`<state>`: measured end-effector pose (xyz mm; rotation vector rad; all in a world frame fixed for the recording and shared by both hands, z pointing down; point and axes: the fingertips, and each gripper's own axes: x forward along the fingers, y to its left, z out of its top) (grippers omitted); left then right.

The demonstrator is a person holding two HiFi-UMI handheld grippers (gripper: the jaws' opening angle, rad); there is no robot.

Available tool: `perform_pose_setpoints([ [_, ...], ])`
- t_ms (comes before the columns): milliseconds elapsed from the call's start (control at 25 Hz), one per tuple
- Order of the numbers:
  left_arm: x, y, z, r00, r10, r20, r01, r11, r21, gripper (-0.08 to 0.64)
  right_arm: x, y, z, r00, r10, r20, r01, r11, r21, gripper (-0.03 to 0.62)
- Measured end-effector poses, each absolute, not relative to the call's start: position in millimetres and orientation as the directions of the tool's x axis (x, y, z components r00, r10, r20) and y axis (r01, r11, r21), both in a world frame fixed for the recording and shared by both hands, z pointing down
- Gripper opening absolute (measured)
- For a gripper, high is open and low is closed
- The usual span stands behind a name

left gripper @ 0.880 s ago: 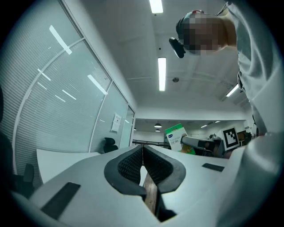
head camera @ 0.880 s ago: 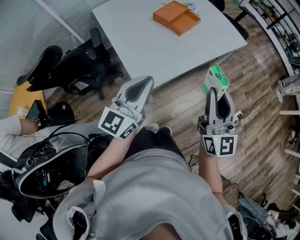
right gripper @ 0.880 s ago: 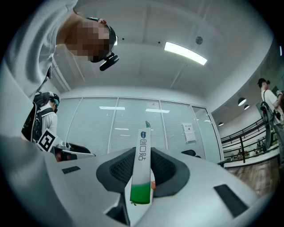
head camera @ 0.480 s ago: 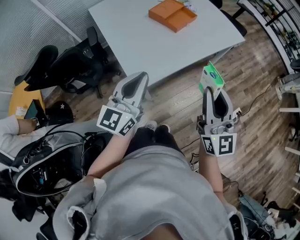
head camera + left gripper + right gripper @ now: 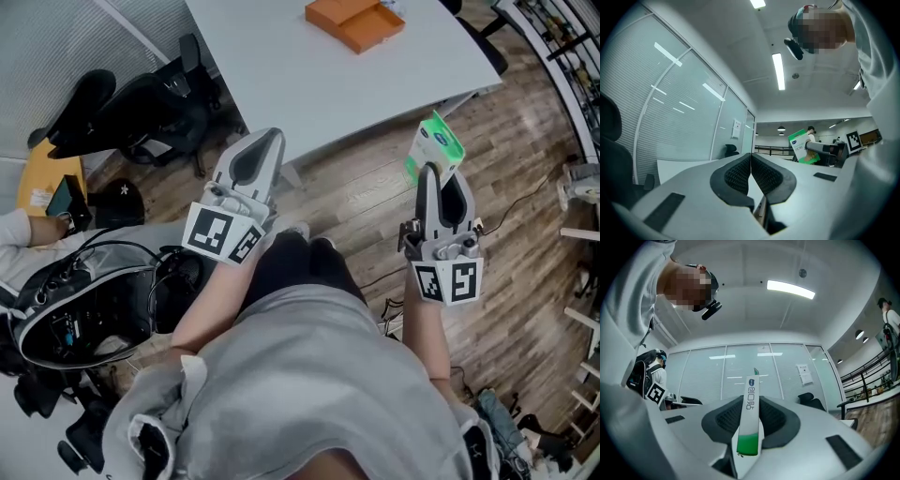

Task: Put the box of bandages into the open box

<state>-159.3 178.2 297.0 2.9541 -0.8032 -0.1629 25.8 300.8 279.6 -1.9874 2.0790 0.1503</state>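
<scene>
The green and white box of bandages (image 5: 434, 148) is clamped edge-on between the pads of my right gripper (image 5: 435, 178), held over the wooden floor off the table's near corner. The right gripper view shows the same box of bandages (image 5: 750, 420) standing upright in the right gripper (image 5: 751, 420). An orange open box (image 5: 355, 22) lies on the far part of the white table (image 5: 309, 75). My left gripper (image 5: 251, 157) hovers by the table's near edge; the left gripper (image 5: 750, 174) has its pads together with nothing between them. The bandage box (image 5: 802, 146) shows at the right of that view.
Black office chairs (image 5: 141, 117) stand left of the table. A black bag with cables (image 5: 84, 309) sits on the floor at the left. Another person's arm (image 5: 23, 230) shows at the far left. Glass partition walls surround the room.
Both grippers have shifted slightly up the picture toward the table, the left one more. The bandage box stays in the right gripper's grip.
</scene>
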Motion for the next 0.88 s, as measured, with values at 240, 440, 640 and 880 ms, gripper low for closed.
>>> perform_pose_setpoints([
  [240, -146, 158, 300, 0.851, -0.518, -0.089, -0.508, -0.854, 0.112, 0.02, 43, 282, 278, -0.033, -0.963, -0.268, -0.993, 0.062, -0.099, 0.112],
  [440, -114, 103, 293, 0.858, -0.502, -0.108, -0.492, -0.864, 0.113, 0.02, 68, 231, 273, -0.026, -0.964, -0.264, -0.994, 0.053, -0.094, 0.112],
  [640, -105, 35, 286, 0.868, -0.479, -0.133, -0.469, -0.878, 0.097, 0.02, 74, 165, 271, -0.009, -0.965, -0.263, -0.997, 0.029, -0.075, 0.112],
  [880, -97, -47, 284, 0.874, -0.465, -0.137, -0.454, -0.885, 0.104, 0.02, 86, 95, 266, 0.037, -0.964, -0.265, -0.996, -0.015, -0.085, 0.112],
])
